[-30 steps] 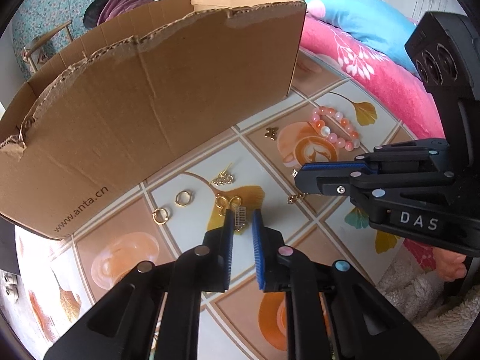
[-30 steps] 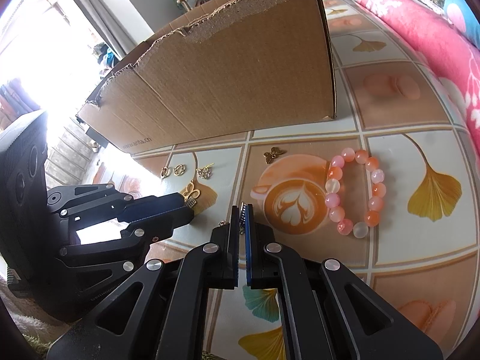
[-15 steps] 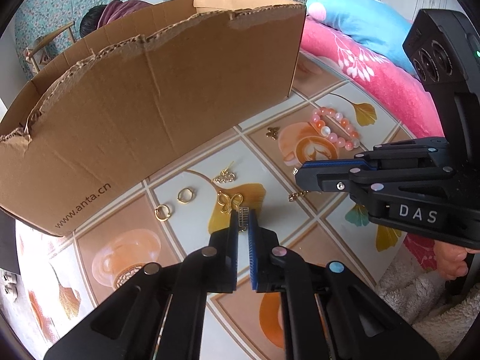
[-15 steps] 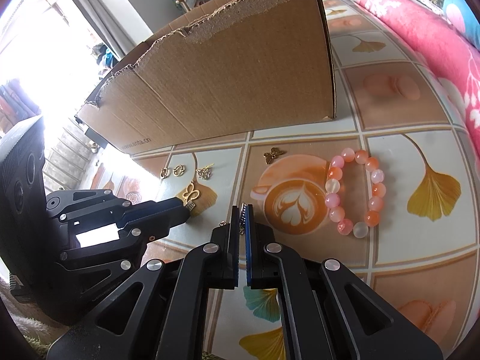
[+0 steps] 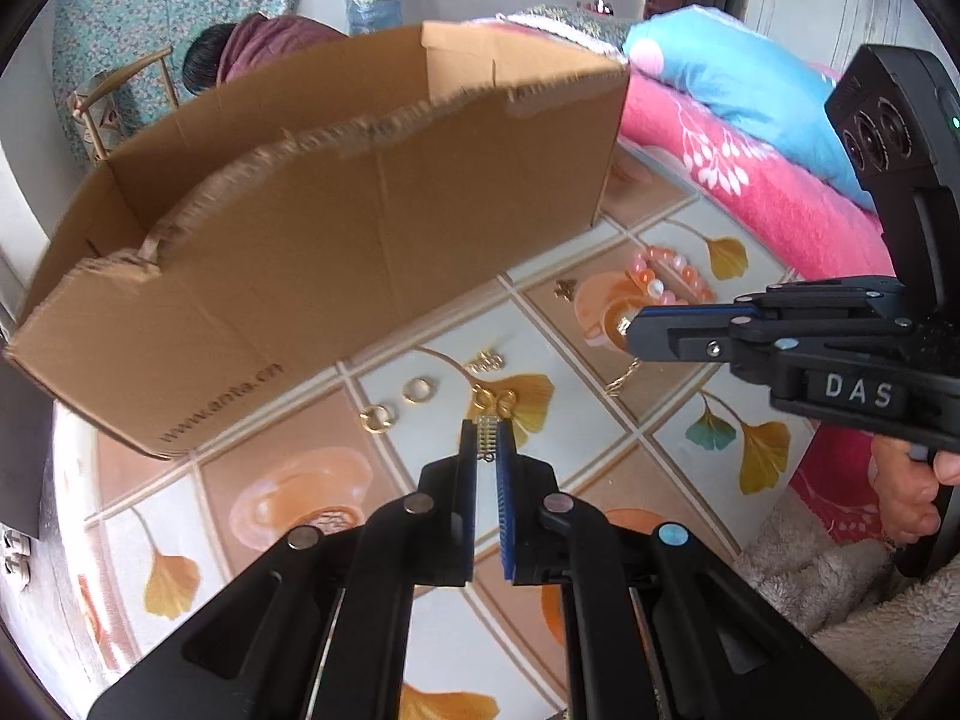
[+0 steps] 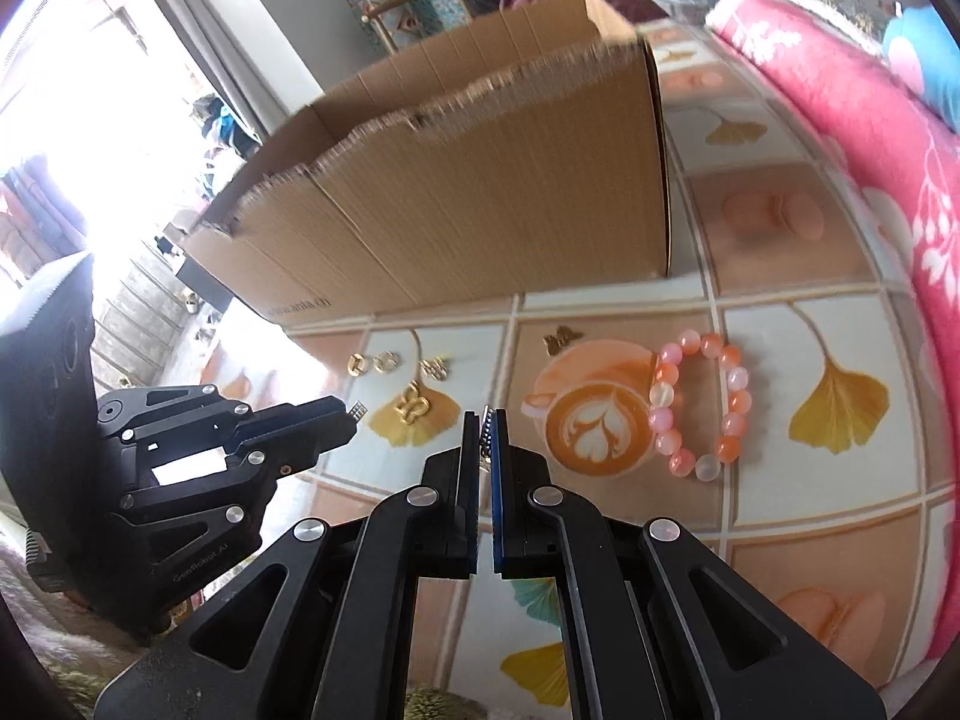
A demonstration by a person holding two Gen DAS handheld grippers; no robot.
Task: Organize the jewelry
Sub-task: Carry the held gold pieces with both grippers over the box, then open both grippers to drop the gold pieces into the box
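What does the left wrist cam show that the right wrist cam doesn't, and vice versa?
Left wrist only: a hand gripping the right tool's handle, and the gold piece pinched in the left claw seen head on.

Right wrist only: the bright window at left, and the full loop of the pink bead bracelet, which the right claw partly hides in the left wrist view.

Both: the cardboard box, the two gold hoops, the small butterfly charm, the tiled tablecloth, both claws shut.

The right tongs (image 6: 485, 429) pinch a small gold piece (image 6: 483, 433) near the pink bead bracelet (image 6: 699, 405).
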